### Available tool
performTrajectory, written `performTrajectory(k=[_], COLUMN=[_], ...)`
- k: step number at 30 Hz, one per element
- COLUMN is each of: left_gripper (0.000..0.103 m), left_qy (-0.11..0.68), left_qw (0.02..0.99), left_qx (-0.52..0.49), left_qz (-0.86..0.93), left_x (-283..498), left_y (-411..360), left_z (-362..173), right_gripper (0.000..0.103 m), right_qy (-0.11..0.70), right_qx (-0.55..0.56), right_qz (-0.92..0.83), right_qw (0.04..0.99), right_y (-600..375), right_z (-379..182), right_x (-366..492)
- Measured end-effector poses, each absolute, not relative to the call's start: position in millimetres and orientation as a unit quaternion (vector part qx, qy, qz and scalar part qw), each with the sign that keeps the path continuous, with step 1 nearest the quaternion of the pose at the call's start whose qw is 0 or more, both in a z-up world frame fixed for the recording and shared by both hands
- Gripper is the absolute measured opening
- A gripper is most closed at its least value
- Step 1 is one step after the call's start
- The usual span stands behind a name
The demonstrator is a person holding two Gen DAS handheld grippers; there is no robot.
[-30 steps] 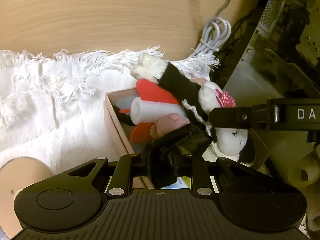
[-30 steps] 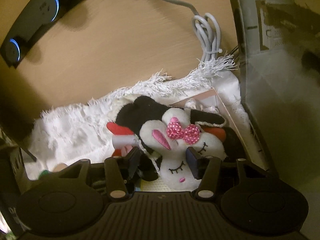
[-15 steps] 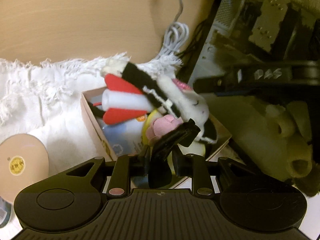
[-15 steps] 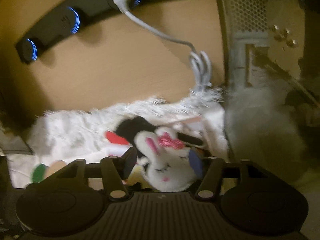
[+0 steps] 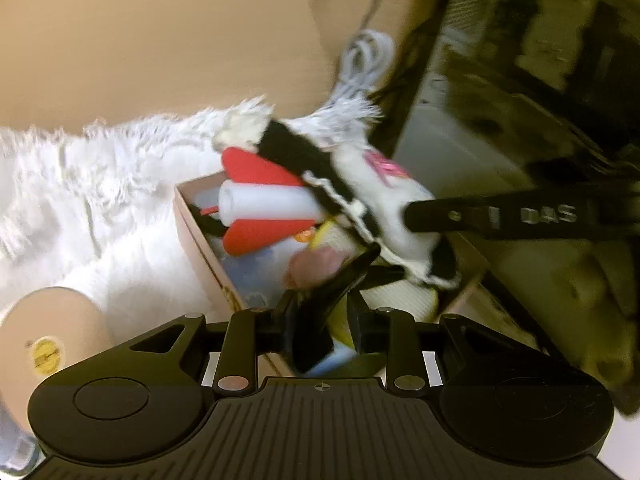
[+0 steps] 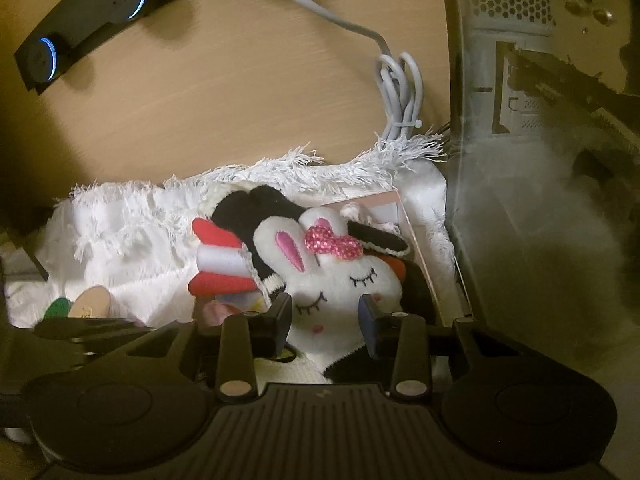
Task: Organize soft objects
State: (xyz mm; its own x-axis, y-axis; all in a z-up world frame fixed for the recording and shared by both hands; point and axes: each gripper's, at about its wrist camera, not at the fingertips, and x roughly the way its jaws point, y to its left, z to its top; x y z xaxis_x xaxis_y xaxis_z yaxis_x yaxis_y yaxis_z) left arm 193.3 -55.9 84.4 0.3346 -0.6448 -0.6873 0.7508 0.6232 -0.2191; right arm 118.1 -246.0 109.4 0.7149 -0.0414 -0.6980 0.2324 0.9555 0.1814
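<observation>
A white bunny plush [image 6: 344,276] with a pink sequin bow and black clothing lies across an open pink box [image 5: 192,232] stuffed with soft items, among them a red and white felt roll [image 5: 264,204]. My right gripper [image 6: 326,318] is closing, and its pads touch both cheeks of the bunny's face. In the left wrist view one of its fingers [image 5: 480,216] presses against the bunny's head [image 5: 400,200]. My left gripper [image 5: 324,320] is opening. A black strip of the plush's fabric [image 5: 316,320] still hangs between its jaws, leaning on the left one.
The box rests on a white fringed cloth [image 5: 100,200] on a wooden table. A tan round disc [image 5: 52,332] lies at the left. A grey cable bundle [image 6: 400,92] and a black power strip [image 6: 80,12] are behind. A computer case [image 6: 520,120] stands close on the right.
My right gripper's jaws narrowed onto the bunny's face. My left gripper loosened from the black fabric it pinched and shifted a little, so more of the box shows.
</observation>
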Motion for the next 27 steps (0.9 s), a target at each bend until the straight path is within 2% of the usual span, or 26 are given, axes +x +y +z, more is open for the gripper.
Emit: performTrajectory(k=[9,13,15,25,27], left_gripper=[0.029,0.026,0.023,0.025,0.025], left_qy=[0.360,0.391,0.407,0.390,0.376], left_qw=[0.819,0.804,0.800,0.817,0.828], left_qx=[0.064,0.101,0.119,0.104,0.091], left_qz=[-0.443,-0.436,-0.425,-0.412,-0.405], left_x=[178,188,194,189,184], left_y=[-46,-70,-77,-68,-56], left_z=[99,80,69,73,80], right_gripper=[0.037,0.039,0.049,0.055,0.061], right_qy=[0.365,0.379,0.382,0.377,0.368], right_qx=[0.083,0.104,0.117,0.083,0.081], right_qz=[-0.065,-0.063,-0.061,-0.083,-0.086], right_qw=[0.925,0.917,0.915,0.919,0.922], right_y=[-236,-242,-243,-232,-231], right_z=[112,99,93,90,95], right_x=[113,125,130,135,128])
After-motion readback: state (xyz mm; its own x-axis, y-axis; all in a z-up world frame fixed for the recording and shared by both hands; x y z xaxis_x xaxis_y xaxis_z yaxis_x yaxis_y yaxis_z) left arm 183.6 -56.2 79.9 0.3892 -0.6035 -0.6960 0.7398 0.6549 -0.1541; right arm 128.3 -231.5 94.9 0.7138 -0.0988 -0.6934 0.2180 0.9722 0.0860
